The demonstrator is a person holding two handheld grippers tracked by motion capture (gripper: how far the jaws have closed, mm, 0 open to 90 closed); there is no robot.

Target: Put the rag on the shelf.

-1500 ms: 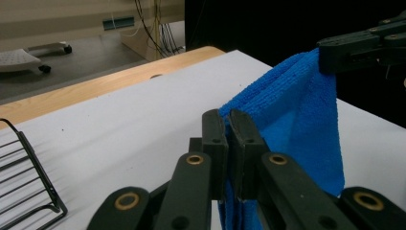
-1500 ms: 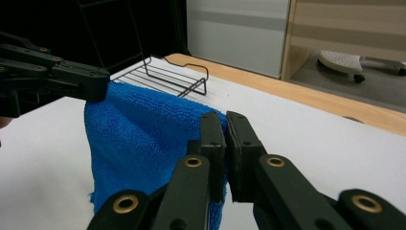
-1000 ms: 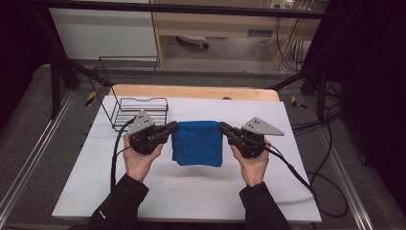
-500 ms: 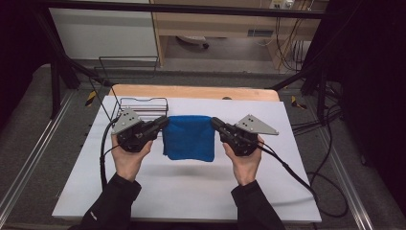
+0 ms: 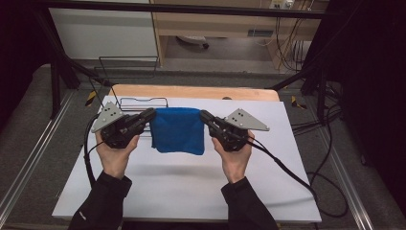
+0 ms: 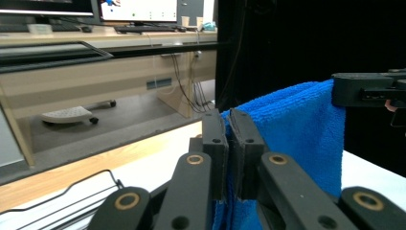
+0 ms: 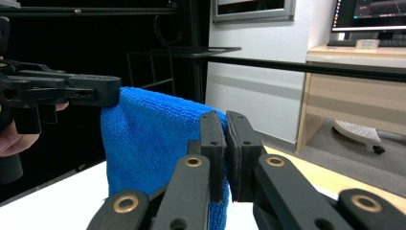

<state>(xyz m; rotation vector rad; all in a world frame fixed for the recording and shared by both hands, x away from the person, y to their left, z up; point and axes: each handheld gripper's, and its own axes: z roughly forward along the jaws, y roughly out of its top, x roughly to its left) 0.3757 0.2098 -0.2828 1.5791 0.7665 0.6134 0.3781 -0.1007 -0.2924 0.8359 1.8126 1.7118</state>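
Both grippers have drifted left and toward the far edge of the desk since the earlier frames, cloth going with them. Blue cloth (image 5: 177,129) now hangs in the air between the two, top edge stretched level, body drooping toward the white desk (image 5: 191,187); can't tell whether the bottom hem still brushes the surface.

Left gripper (image 5: 149,115): jaws pressed together on the cloth's left top corner; left gripper view shows blue pile squeezed between them. Right gripper (image 5: 206,116): same on the right top corner, jaws pinching the fabric in the right gripper view.

Step in hand, as I read it: carry phase of a lift-and-move, or the setup for a fold. Wire basket (image 5: 143,102) sits just behind the left gripper, so it's a plausible drop target, but that's a guess.

Next move needs: keep both pinches tight and the corners level so the span stays taut; lower or swing evenly, release together.

Hard to make out:
- cloth looks doubled over, layer count unclear
- how much fabric each pinch really holds, jaws cover the corners
- basket partly hidden by the left gripper's grey plate
- lower part of the cloth cut off at the bottom of both gripper views
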